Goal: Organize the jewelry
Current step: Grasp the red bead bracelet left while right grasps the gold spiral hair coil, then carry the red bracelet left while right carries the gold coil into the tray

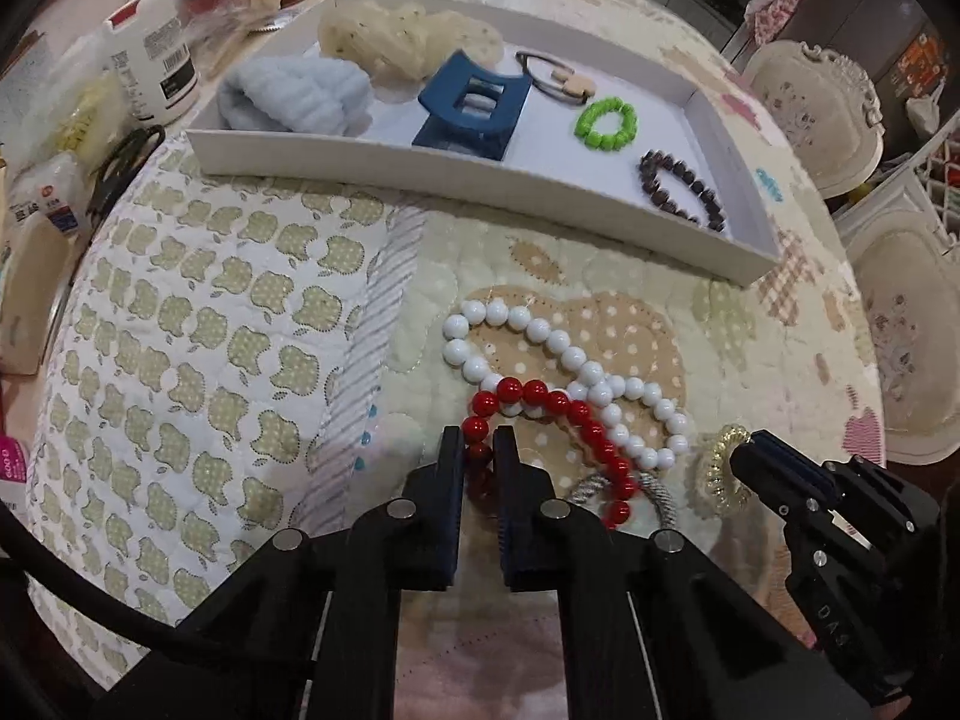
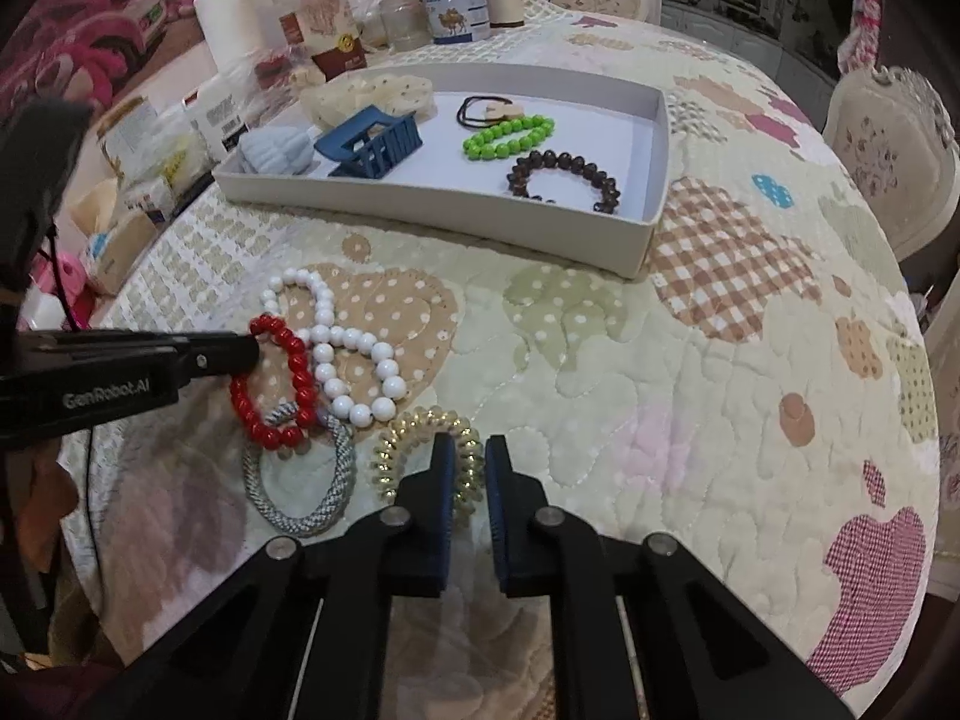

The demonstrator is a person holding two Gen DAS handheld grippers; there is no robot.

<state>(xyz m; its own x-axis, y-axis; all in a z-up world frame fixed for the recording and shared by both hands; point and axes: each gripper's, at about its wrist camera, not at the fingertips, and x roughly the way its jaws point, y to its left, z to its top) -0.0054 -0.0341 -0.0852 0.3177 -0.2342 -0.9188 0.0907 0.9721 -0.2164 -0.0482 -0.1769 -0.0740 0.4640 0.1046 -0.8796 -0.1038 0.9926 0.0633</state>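
My left gripper (image 1: 478,450) is shut on a red bead bracelet (image 1: 543,393), which lies on the quilted cloth looped over a white bead bracelet (image 1: 540,330). The right wrist view shows that gripper (image 2: 246,351) from the side, with its tips at the red bracelet (image 2: 297,360). My right gripper (image 2: 471,456) is shut on a gold spiral hair tie (image 2: 420,420), pinching its near-right coils. A grey-and-white braided hair tie (image 2: 300,510) lies partly under the red beads. Behind them stands a white tray (image 1: 420,174).
The tray holds a blue claw clip (image 1: 474,105), a green bead bracelet (image 1: 606,123), a brown bead bracelet (image 1: 684,189), a black hair tie with beige charms (image 1: 552,75) and two scrunchies. Jars, bottles and packets crowd the far left. Chairs (image 2: 888,156) stand at the right.
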